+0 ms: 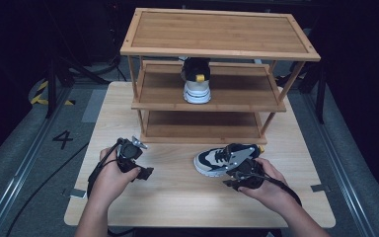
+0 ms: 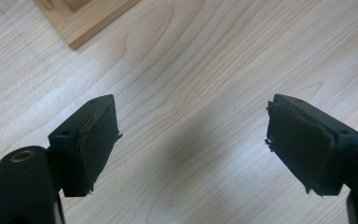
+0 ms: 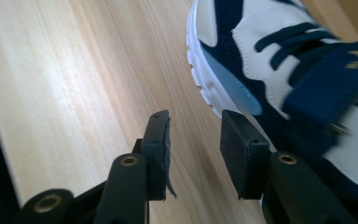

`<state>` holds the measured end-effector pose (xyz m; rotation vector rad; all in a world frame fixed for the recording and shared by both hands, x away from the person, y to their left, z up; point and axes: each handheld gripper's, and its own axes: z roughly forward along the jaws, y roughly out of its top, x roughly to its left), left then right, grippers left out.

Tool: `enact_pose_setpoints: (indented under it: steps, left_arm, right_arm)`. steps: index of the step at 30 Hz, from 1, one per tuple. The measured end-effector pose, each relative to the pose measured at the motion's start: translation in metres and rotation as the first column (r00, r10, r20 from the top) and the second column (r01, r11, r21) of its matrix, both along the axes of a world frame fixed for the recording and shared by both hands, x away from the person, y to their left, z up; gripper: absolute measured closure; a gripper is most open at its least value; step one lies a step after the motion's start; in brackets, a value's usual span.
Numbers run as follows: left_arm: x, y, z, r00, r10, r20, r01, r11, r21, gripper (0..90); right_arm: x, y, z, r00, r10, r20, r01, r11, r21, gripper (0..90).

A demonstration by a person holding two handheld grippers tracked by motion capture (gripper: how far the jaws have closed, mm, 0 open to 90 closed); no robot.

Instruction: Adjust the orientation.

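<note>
Pale wood surface (image 1: 187, 197): one sneaker (image 1: 197, 81) is shelved at 12 o'clock on the rack (image 1: 212, 101); its mate (image 1: 217, 160) is left unshelved beside the spread, empty right tool (image 3: 193, 140), the left tool (image 2: 191, 144) likewise spread and empty.

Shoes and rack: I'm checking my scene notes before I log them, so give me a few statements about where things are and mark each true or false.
1. One shoe stands on the middle shelf of the rack. True.
2. The other shoe lies on the rack's top shelf. False: it lies on the table, in front of the rack.
3. The left gripper holds a shoe. False: its jaws stand open over bare table.
4. The right gripper is beside the shoe on the table, with nothing between its jaws. True.
5. The top shelf is bare. True.
</note>
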<state>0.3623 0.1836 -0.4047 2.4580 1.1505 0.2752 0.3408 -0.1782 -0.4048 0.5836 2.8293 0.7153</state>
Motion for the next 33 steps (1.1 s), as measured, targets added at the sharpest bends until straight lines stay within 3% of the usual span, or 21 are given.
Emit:
enact_pose_setpoints:
  steps: [3,7,10,11,14,17,18,19,20,21,23,26,33]
  left_arm:
    - [0.000,0.003,-0.004,0.9995,0.013,-0.028,-0.013,0.9999,0.008,17.0]
    - [0.001,0.004,-0.007,0.9990,0.011,-0.044,-0.010,0.9997,0.022,16.9]
    - [0.002,0.005,-0.010,0.9985,0.009,-0.055,-0.008,0.9997,0.023,17.0]
    - [0.002,0.005,-0.010,0.9982,0.008,-0.060,-0.006,0.9997,0.023,17.0]
    - [0.002,0.006,-0.011,0.9979,0.011,-0.065,-0.009,0.9994,0.034,17.0]
    - [0.002,0.008,-0.014,0.9975,0.038,-0.060,-0.034,0.9967,0.074,16.9]
    - [0.002,0.010,-0.016,0.9973,0.037,-0.064,-0.030,0.9936,0.109,16.9]
    - [0.002,0.010,-0.016,0.9973,0.037,-0.064,-0.030,0.9936,0.109,16.9]
    - [0.002,0.011,-0.019,0.9962,0.047,-0.073,-0.038,0.9921,0.120,17.0]
    - [0.002,0.011,-0.019,0.9962,0.047,-0.073,-0.038,0.9921,0.120,17.0]
    - [0.001,0.012,-0.021,0.9956,0.051,-0.079,-0.042,0.9919,0.120,17.0]
    - [-0.001,0.013,-0.021,0.9952,0.052,-0.083,-0.042,0.9928,0.112,17.0]
    - [-0.004,0.016,-0.023,0.9967,0.047,-0.067,-0.037,0.9902,0.135,17.0]
  right_arm:
    - [-0.003,-0.012,0.016,0.9999,-0.014,0.003,0.013,0.999,0.051,62.9]
    - [-0.004,-0.022,0.028,0.9994,-0.035,0.006,0.035,0.997,0.076,62.3]
    - [-0.004,-0.038,0.041,0.9963,-0.085,0.012,0.083,0.990,0.111,62.7]
    - [-0.002,-0.049,0.047,0.9919,-0.125,0.020,0.122,0.984,0.128,62.7]
    - [0.000,-0.059,0.052,0.9871,-0.159,0.021,0.155,0.979,0.133,62.3]
    - [0.006,-0.079,0.056,0.9739,-0.224,0.038,0.219,0.970,0.104,57.6]
    - [0.010,-0.090,0.057,0.9645,-0.260,0.048,0.255,0.963,0.092,57.6]
    - [0.010,-0.090,0.057,0.9645,-0.260,0.048,0.255,0.963,0.092,57.6]
    - [0.014,-0.101,0.057,0.9543,-0.296,0.038,0.291,0.951,0.108,57.6]
    - [0.014,-0.101,0.057,0.9543,-0.296,0.038,0.291,0.951,0.108,57.6]
    - [0.021,-0.113,0.057,0.9426,-0.333,0.025,0.328,0.937,0.117,57.4]
    - [0.028,-0.119,0.054,0.9353,-0.354,0.014,0.349,0.929,0.123,57.5]
    - [0.041,-0.109,0.048,0.9452,-0.326,-0.005,0.324,0.936,0.138,63.8]
